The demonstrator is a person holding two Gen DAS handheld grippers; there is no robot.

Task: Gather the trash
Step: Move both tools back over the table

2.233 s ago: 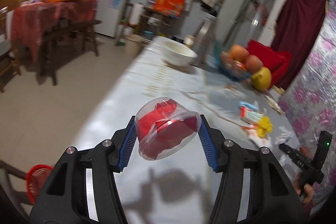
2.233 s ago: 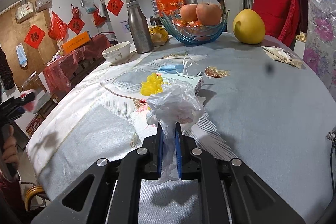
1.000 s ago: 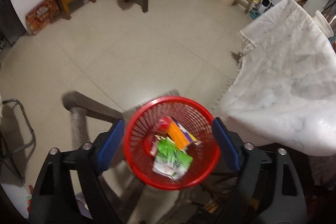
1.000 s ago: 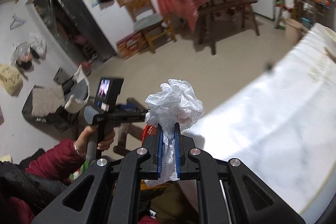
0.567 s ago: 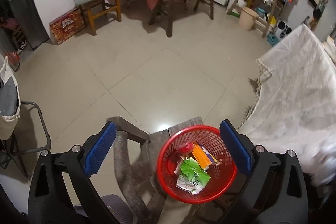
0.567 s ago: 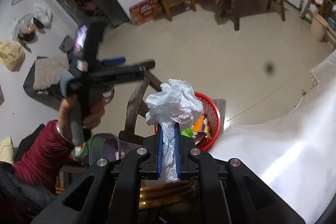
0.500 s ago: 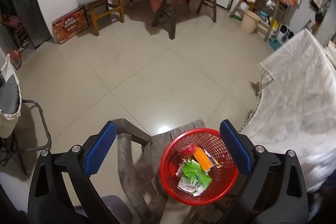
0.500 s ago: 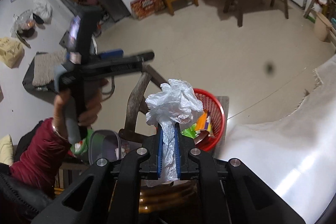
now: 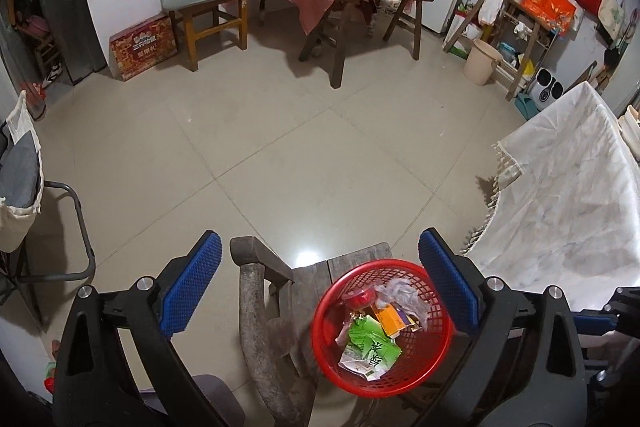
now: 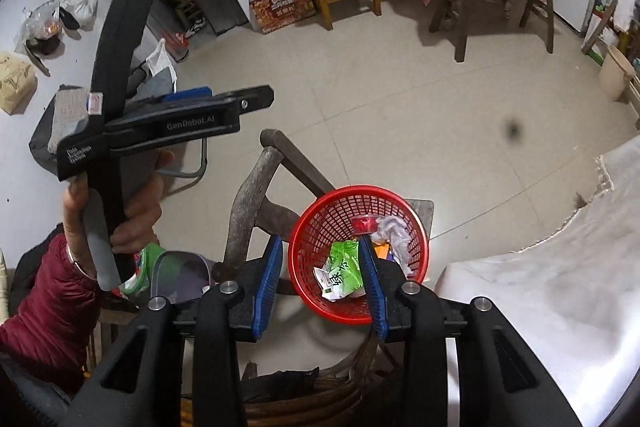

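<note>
The right gripper [image 10: 320, 283] hovered above the red basket [image 10: 312, 223], its jaws having just been opening, with nothing between them. The crumpled plastic bag [image 10: 394, 229] lay in the basket beside a green wrapper [image 10: 342, 267]. The left gripper [image 9: 320, 283] stood wide apart and empty, held in a hand [image 10: 132, 211].

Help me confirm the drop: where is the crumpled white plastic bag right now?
The crumpled white plastic bag lies inside the red basket, at its far right side beside the red cup, in both wrist views.
</note>
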